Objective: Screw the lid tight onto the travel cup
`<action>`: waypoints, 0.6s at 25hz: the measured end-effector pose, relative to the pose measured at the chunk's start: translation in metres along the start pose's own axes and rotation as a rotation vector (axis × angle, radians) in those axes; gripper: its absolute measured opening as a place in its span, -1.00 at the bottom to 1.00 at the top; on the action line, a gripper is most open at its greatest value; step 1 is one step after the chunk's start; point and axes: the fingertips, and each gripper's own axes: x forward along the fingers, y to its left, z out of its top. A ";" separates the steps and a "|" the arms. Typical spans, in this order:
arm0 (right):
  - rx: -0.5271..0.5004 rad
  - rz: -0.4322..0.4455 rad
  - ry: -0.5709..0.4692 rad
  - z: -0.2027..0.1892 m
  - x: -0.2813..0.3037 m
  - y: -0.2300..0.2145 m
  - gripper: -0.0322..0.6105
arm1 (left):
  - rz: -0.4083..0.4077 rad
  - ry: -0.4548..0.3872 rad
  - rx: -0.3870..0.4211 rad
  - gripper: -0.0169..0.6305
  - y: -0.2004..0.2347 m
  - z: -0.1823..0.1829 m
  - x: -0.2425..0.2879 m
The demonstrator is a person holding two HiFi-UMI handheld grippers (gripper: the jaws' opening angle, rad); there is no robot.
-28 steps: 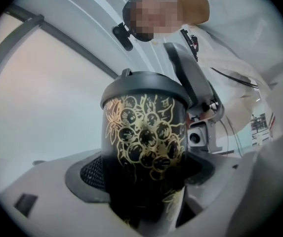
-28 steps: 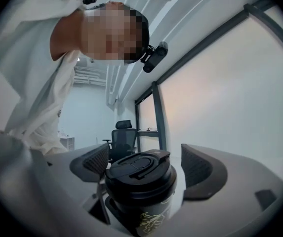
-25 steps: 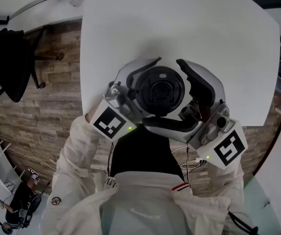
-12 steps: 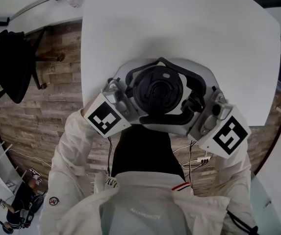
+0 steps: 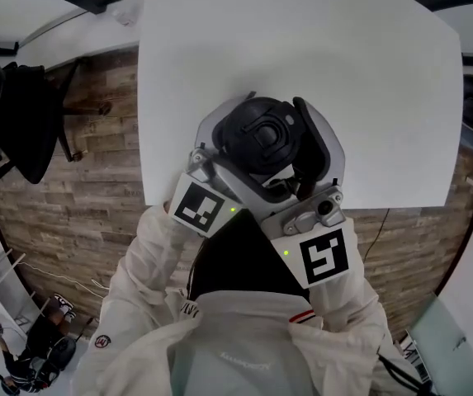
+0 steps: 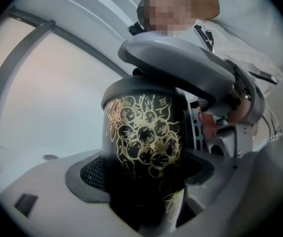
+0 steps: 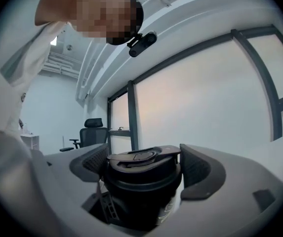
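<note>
While the head view is read against the frames before it, the right gripper (image 5: 279, 151) is seen to have been swung round from the right of the travel cup (image 5: 257, 139) toward its near side. The left gripper (image 5: 240, 151) has barely been moved. This is judged to be part of a tightening turn, with more perhaps needed. The cup is held upright over the near edge of the white table (image 5: 368, 73). Its body is hidden beneath the lid (image 5: 261, 134) and the jaws.

In the left gripper view, the jaws are seen clamped wide on the cup's gold-patterned body (image 6: 143, 147). The lid is covered by the other gripper's jaw, and the cup's base is cut off, so contact with the table cannot be told.

In the right gripper view, the jaws are closed on the black lid (image 7: 141, 164). The threaded seam is hidden, so full seating cannot be judged.
</note>
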 end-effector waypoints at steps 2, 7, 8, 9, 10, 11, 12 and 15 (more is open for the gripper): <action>-0.003 -0.015 0.000 -0.001 -0.001 0.000 0.47 | -0.007 0.003 0.001 0.34 -0.001 0.000 0.000; -0.011 0.158 0.062 -0.005 -0.013 0.009 0.47 | -0.077 0.000 0.062 0.34 -0.011 0.003 -0.001; -0.018 0.220 0.070 -0.004 -0.019 0.010 0.47 | -0.106 -0.003 0.080 0.34 -0.013 0.004 -0.001; -0.025 0.286 0.076 -0.003 -0.023 0.011 0.47 | -0.136 -0.007 0.086 0.34 -0.014 0.004 -0.001; -0.030 0.354 0.082 -0.003 -0.026 0.011 0.47 | -0.164 -0.012 0.077 0.34 -0.013 0.004 -0.002; -0.033 0.422 0.089 -0.002 -0.027 0.011 0.47 | -0.191 -0.016 0.061 0.34 -0.011 0.004 -0.003; -0.036 0.490 0.095 -0.002 -0.026 0.012 0.47 | -0.219 -0.020 0.049 0.34 -0.010 0.004 -0.003; -0.047 0.687 0.113 -0.002 -0.016 0.021 0.47 | -0.307 -0.017 0.062 0.34 -0.011 0.004 -0.004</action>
